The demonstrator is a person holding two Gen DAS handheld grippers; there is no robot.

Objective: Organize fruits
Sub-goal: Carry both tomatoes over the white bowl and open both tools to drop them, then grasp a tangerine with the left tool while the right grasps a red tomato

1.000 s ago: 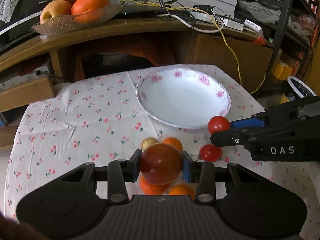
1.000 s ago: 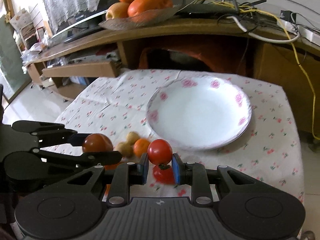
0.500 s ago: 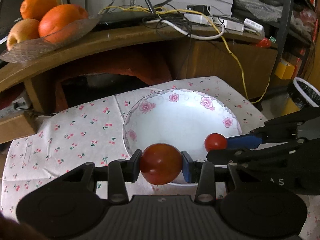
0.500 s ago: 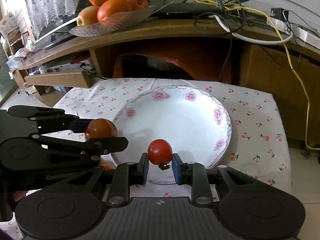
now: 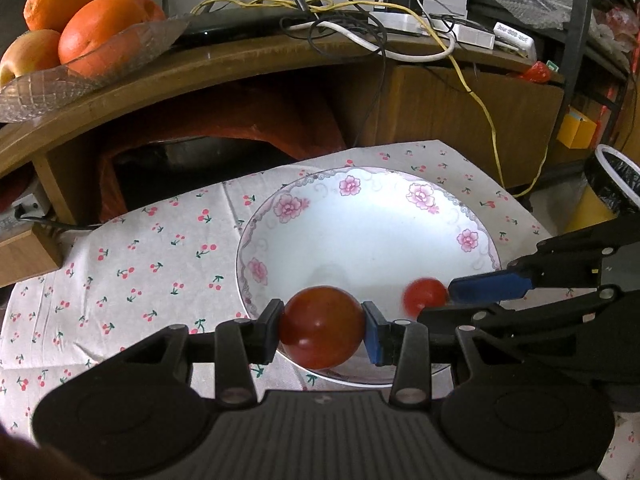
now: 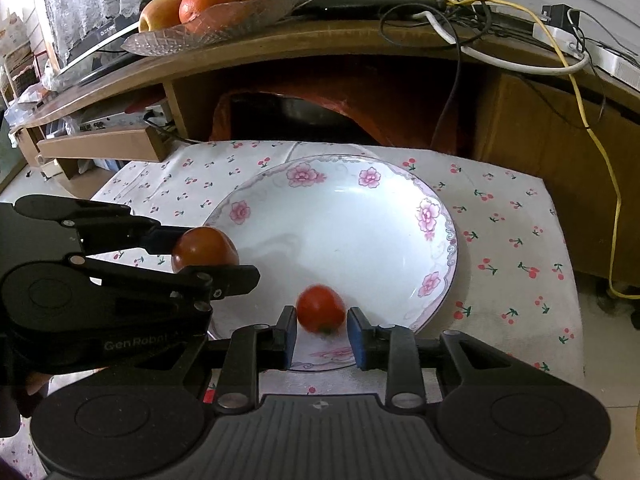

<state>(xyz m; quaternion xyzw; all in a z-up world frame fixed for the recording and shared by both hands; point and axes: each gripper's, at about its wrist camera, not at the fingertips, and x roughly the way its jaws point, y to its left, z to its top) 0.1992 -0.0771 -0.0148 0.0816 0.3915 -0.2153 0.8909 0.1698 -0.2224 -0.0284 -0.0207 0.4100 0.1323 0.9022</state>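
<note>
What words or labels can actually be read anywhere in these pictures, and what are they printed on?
"GenRobot": grey lettering on the side of the black left gripper, seen from the right wrist view; the last letter is faint.
Upside-down print on the white box on the wooden desk: too small to read.
Faint lettering on the dark monitor bezel at the left: too blurred to read.

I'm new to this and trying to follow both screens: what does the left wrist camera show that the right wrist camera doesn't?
Only the left wrist view shows the bin at far right and the big tomato clamped in the left gripper head-on. Only the right wrist view shows the gaps beside the small tomato in the right gripper, so it looks released. Both show the plate, both tomatoes and the fruit dish.
</note>
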